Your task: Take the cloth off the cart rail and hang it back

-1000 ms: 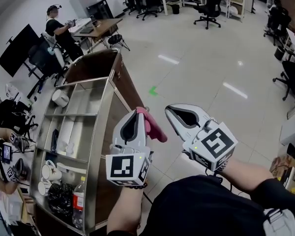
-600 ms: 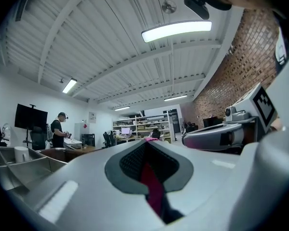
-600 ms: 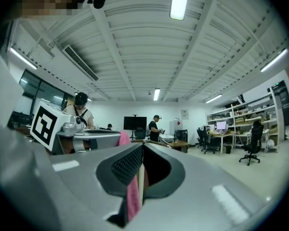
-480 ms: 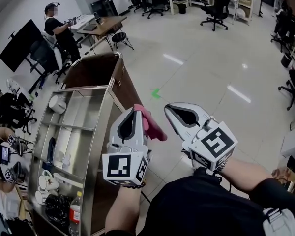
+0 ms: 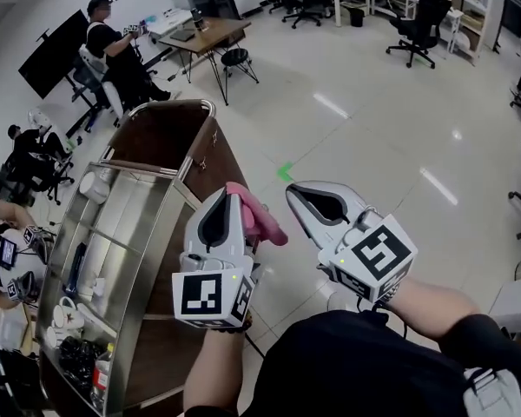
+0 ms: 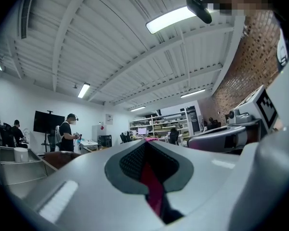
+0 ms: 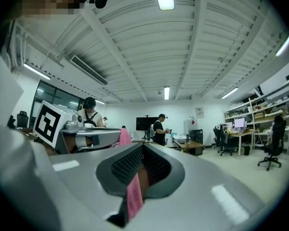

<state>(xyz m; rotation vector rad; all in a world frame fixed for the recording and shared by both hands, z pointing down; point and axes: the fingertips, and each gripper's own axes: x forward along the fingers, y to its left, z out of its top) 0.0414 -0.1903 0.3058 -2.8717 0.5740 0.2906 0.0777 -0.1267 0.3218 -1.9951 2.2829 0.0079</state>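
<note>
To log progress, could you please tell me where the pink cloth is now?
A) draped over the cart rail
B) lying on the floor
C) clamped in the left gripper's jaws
C: the pink cloth sticks out of the shut jaws of the left gripper, off the cart rail.

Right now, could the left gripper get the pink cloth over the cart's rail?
Probably yes. The left gripper, shut on the cloth, is right beside the cart, and nothing stands between it and the rail.
</note>
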